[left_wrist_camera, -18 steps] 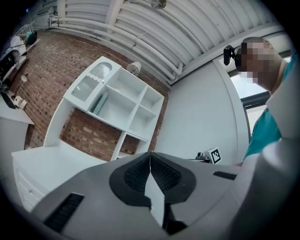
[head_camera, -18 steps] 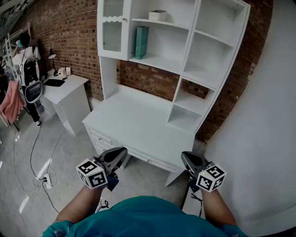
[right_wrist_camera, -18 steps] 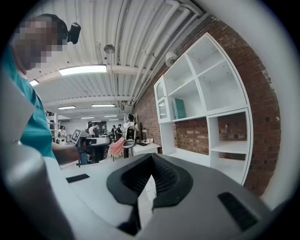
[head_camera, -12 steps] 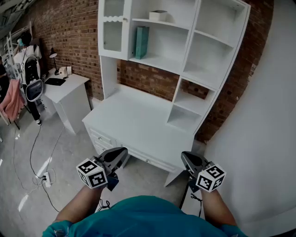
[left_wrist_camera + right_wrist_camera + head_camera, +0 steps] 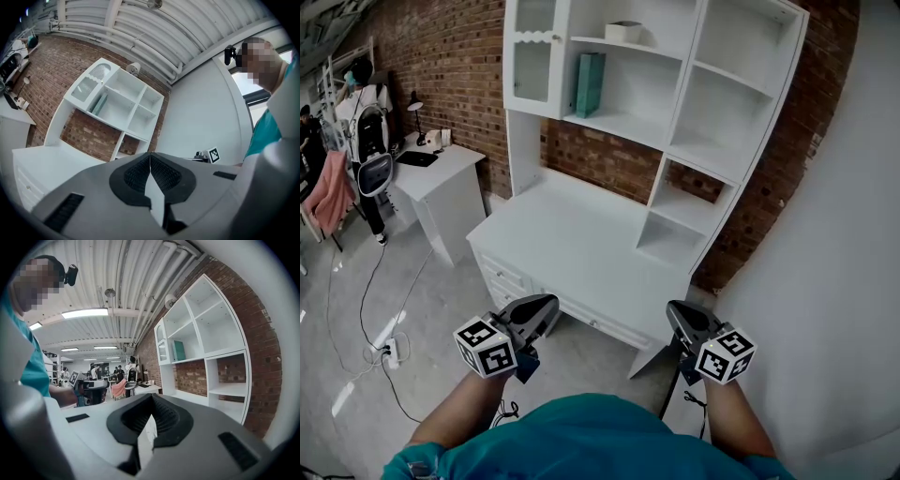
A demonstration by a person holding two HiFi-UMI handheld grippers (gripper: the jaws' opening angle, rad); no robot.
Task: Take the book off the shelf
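Upright on the upper shelf (image 5: 623,125), the teal book (image 5: 589,84) stands long axis vertical; your left gripper (image 5: 546,307) and right gripper (image 5: 677,317) hover below, jaws together.

1 book (image 5: 590,84): teal, plain, no print readable. It stands upright on its bottom edge, not yet off the shelf (image 5: 623,127). The shelf is a white board, the lower of 2 in the wide middle bay of the white unit. The book sits toward the board's left end, just beside the left upright; can't tell if they touch. No visible lean. Nothing is touching it.
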